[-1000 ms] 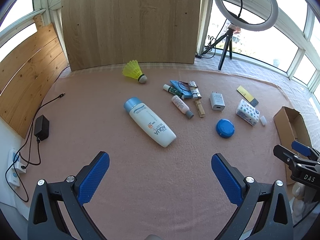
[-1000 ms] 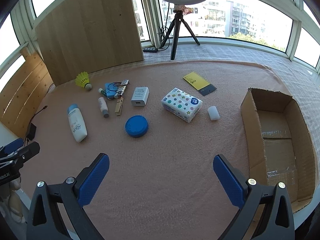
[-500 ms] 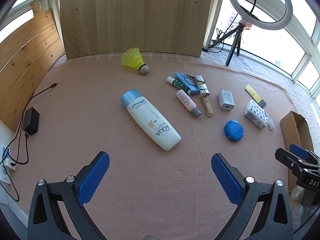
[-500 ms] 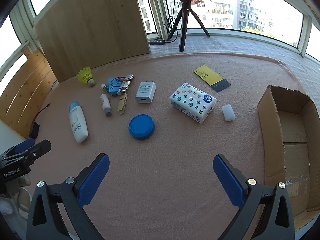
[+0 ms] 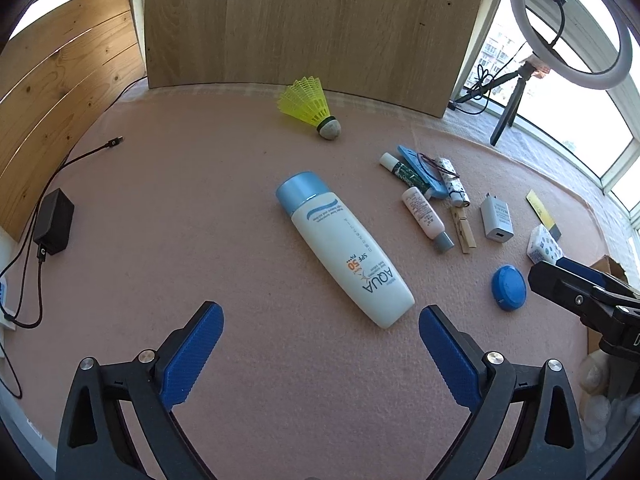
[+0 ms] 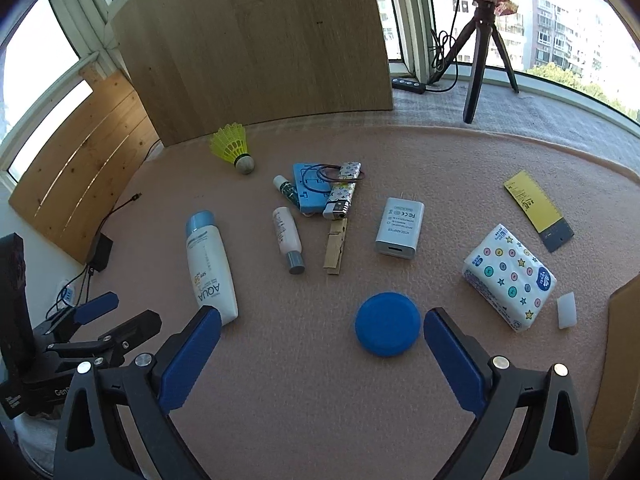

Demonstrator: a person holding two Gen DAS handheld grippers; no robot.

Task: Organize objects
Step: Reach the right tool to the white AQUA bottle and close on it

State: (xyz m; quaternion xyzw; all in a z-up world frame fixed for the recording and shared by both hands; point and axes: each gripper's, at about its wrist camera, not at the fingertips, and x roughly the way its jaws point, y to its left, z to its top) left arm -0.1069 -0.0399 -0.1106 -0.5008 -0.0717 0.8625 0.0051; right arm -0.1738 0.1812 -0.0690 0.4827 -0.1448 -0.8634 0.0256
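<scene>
Sunscreen bottle [image 5: 345, 247] lies just ahead of the left tool [image 5: 320, 322] — jaws apart; right tool [image 6: 320, 330], also spread wide, hovers beside the blue lid [image 6: 387, 329] on the pink surface [image 6: 304, 392].

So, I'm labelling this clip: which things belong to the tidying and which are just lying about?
To organize: sunscreen bottle, blue lid, small bottle, clothespin, charger, tissue pack, shuttlecock, cardboard box.

Just there: ring light tripod, power adapter, wooden boards.
</scene>
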